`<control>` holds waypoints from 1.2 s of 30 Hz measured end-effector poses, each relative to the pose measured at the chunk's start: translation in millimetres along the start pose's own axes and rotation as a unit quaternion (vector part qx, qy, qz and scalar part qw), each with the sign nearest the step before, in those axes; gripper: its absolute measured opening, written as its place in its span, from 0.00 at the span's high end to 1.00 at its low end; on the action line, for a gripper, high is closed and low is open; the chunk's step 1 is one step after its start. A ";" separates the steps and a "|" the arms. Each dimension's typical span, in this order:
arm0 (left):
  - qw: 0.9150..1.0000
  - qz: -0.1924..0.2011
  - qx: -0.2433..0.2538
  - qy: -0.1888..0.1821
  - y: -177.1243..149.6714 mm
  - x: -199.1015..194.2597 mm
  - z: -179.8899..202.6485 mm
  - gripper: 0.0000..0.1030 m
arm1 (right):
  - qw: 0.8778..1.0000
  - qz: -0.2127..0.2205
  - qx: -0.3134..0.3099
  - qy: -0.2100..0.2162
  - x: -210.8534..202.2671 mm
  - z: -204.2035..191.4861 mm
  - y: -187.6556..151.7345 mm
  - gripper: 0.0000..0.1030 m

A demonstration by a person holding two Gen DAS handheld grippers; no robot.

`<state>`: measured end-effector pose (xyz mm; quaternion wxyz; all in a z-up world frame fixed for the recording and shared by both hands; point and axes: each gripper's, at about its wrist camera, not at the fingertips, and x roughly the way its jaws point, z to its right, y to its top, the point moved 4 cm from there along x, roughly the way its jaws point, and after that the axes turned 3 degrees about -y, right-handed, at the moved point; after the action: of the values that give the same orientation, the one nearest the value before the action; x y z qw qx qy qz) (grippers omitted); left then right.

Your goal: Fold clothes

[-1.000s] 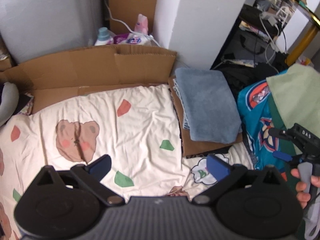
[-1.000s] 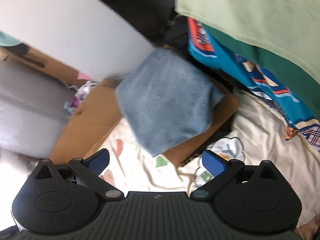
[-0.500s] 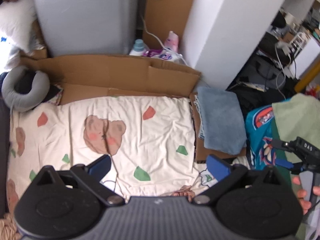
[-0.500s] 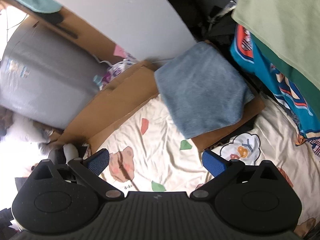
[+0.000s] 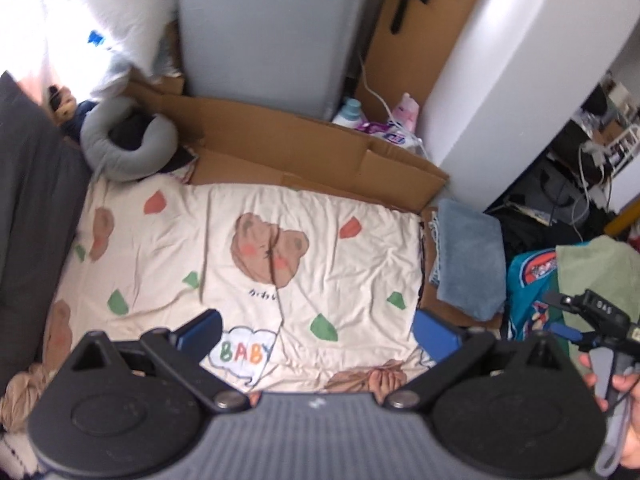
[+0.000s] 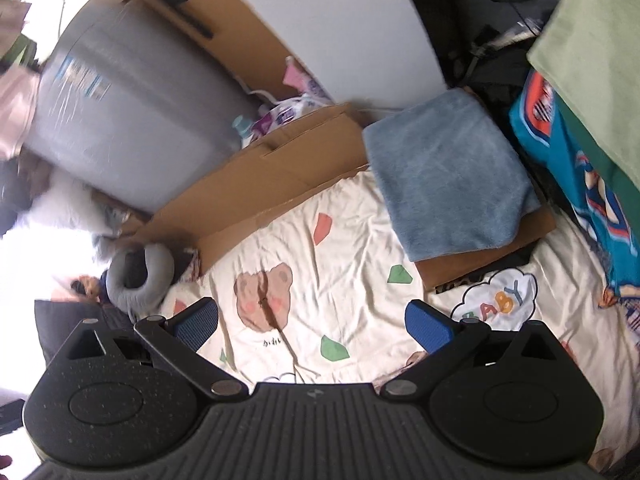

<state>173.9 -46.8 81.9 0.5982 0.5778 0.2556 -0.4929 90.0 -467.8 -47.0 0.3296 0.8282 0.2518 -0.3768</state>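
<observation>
From your left wrist, your left gripper (image 5: 316, 330) has pulled back, fingers spread wide and empty; the folded blue towel (image 5: 468, 256) now lies farther off on cardboard (image 5: 304, 152). From your right wrist, the right gripper (image 6: 312, 322) has risen too, fingers released, towel beyond the bear sheet (image 6: 344, 280).

Left claw (image 5: 316, 330), right claw (image 6: 312, 322); agape, empty

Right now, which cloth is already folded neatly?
The blue towel on the cardboard. It lies flat and square; the teal shirt and green cloth are heaped.
</observation>
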 end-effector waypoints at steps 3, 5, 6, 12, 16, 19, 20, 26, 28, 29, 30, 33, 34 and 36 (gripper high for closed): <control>1.000 0.003 -0.010 0.007 -8.0 -20.5 -17.8 0.00 | 1.000 0.002 -0.014 0.002 -5.4 -14.3 -4.9 0.00; 1.000 0.007 -0.015 0.013 -14.3 -32.0 -28.6 0.00 | 1.000 0.004 -0.024 0.002 -9.0 -23.5 -8.1 0.00; 1.000 0.008 -0.018 0.016 -17.5 -37.8 -33.9 0.00 | 1.000 0.003 -0.030 0.002 -9.6 -28.4 -9.5 0.00; 0.999 0.025 -0.038 0.021 -31.4 -75.1 -62.7 0.00 | 0.998 0.001 -0.062 0.006 -14.6 -56.3 -24.3 0.00; 0.998 0.038 -0.044 0.027 -37.2 -102.8 -74.4 0.00 | 0.997 0.002 -0.081 0.002 -12.1 -72.0 -34.4 0.00; 0.997 0.048 -0.048 0.036 -44.6 -118.0 -80.9 0.00 | 0.996 -0.006 -0.087 -0.001 -7.4 -81.1 -43.6 0.00; 0.997 0.051 -0.049 0.038 -47.4 -122.6 -83.0 0.00 | 0.996 -0.008 -0.092 -0.002 -6.4 -84.1 -47.1 0.00; 0.994 0.080 -0.064 0.046 -69.5 -124.2 -84.1 0.00 | 0.992 -0.020 -0.125 -0.008 -2.7 -100.0 -68.9 0.00; 0.992 0.089 -0.069 0.049 -76.4 -120.9 -82.8 0.00 | 0.990 -0.022 -0.141 -0.011 -3.2 -102.9 -75.3 0.00; 0.992 0.094 -0.069 0.053 -79.7 -118.8 -81.6 0.00 | 0.988 -0.022 -0.151 -0.012 -3.6 -104.0 -78.2 0.00; 0.991 0.099 -0.069 0.057 -83.0 -116.6 -80.4 0.00 | 0.987 -0.022 -0.160 -0.014 -4.0 -105.1 -81.1 0.00; 0.990 0.108 -0.067 0.067 -93.5 -107.0 -76.4 0.00 | 0.984 -0.022 -0.173 -0.025 -3.6 -103.8 -86.7 0.00; 0.989 0.110 -0.069 0.068 -97.3 -101.7 -75.3 0.00 | 0.984 -0.024 -0.175 -0.025 -3.3 -103.1 -88.3 0.00; 0.988 0.114 -0.074 0.074 -104.0 -92.0 -75.3 0.00 | 0.983 -0.030 -0.180 -0.026 -3.0 -102.2 -90.9 0.00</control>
<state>66.5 67.3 101.6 0.6710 0.5922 0.2671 -0.3573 74.6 -333.5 -26.0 0.4677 0.7376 0.3319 -0.3564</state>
